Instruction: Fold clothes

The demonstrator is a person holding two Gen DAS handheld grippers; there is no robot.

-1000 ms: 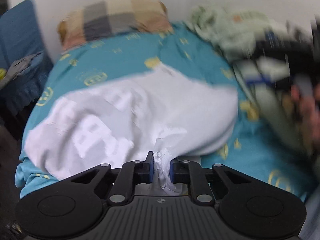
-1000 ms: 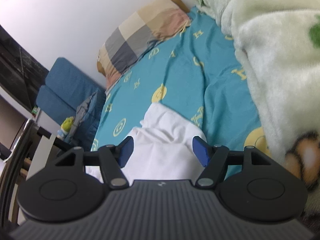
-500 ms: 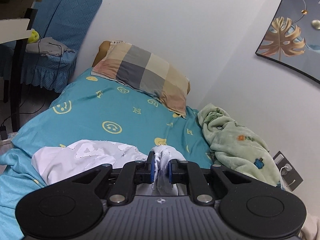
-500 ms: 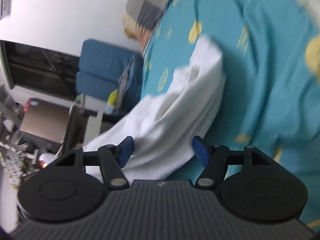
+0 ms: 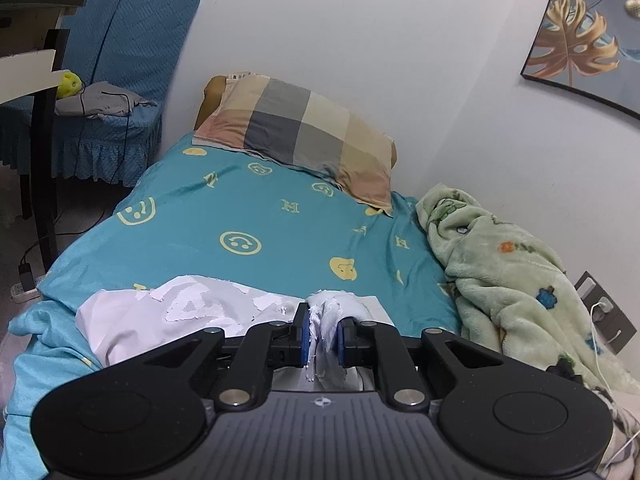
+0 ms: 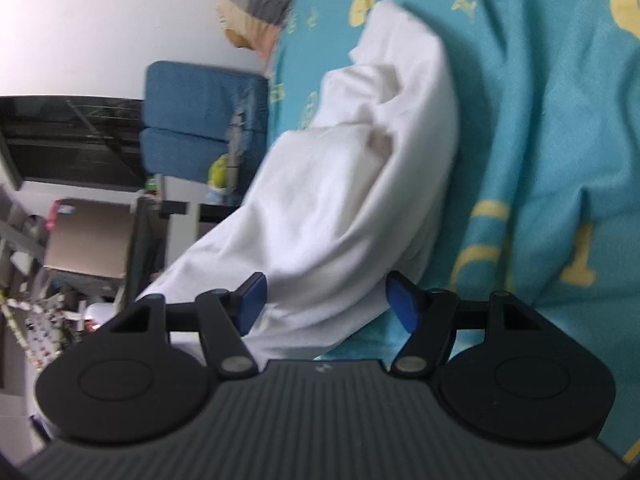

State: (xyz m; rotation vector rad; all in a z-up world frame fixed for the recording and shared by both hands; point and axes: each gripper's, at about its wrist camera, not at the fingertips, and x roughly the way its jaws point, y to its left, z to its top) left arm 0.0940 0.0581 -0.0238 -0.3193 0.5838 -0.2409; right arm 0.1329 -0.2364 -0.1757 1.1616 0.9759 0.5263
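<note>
A white garment [image 5: 176,312] with a cracked white print lies bunched on the teal bed sheet [image 5: 256,208] near the bed's near edge. My left gripper [image 5: 323,334] is shut on a bunched fold of it. In the right wrist view the same white garment [image 6: 344,184] hangs in a loose bundle over the sheet [image 6: 540,120]. My right gripper [image 6: 326,300] is open, its blue pads on either side of the garment's lower edge, not closed on it.
A checked pillow [image 5: 296,132] lies at the head of the bed by the white wall. A pale green fleece blanket [image 5: 500,272] is heaped on the right. A blue covered chair [image 5: 100,92] and a desk [image 5: 36,52] stand left of the bed.
My left gripper, still holding the garment, has tilted up and steadied; the garment has settled lower on the bed. My right gripper has swung closer over the garment, still open.
</note>
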